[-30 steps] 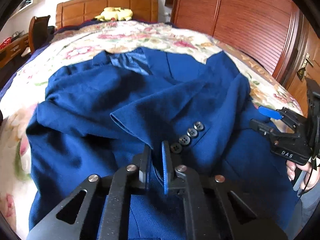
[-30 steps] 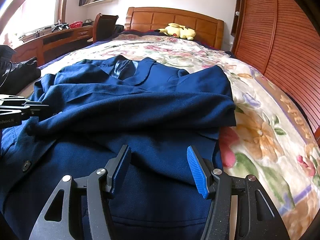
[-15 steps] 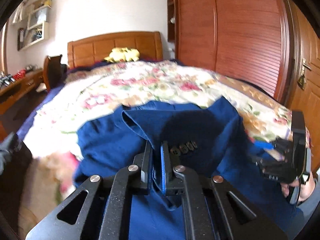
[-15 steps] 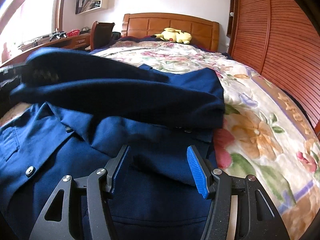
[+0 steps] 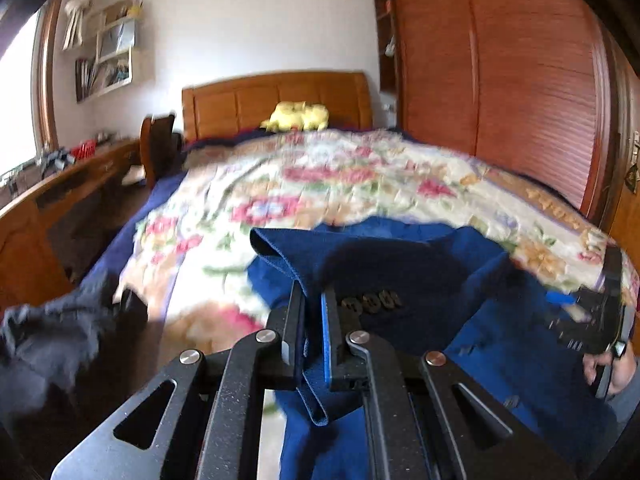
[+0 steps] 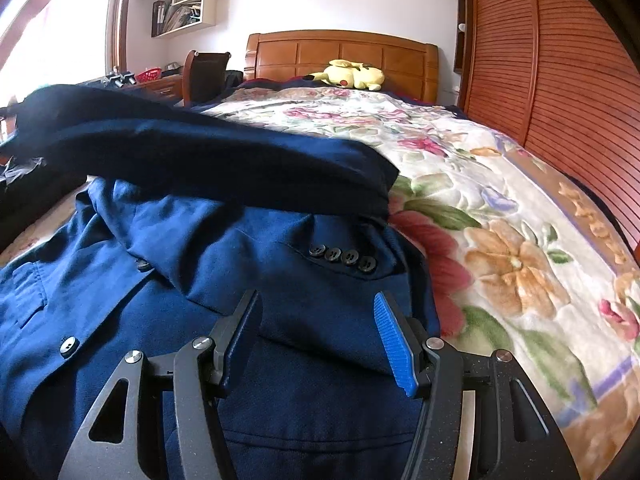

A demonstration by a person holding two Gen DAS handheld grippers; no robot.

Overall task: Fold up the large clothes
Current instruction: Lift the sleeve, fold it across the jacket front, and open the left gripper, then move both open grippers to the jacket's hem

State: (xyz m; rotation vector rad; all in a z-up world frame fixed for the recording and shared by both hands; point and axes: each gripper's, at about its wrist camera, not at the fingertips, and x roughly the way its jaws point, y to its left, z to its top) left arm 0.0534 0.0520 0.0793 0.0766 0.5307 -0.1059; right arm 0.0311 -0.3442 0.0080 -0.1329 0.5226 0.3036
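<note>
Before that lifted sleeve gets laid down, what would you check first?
1. Left hand-held gripper pinching the dark blue woollen jacket's sleeve cuff: ok, fabric sits between the shut fingers.
2. Sleeve clear of the jacket body: ok, it hangs above it in the right view.
3. Right hand-held gripper free: ok, open, nothing gripped.
4. Jacket body lying flat: not ok, rumpled around the four black cuff buttons.
5. Room on the floral quilted bedspread: ok.
6. Far sleeve's position: cannot tell, hidden.
</note>
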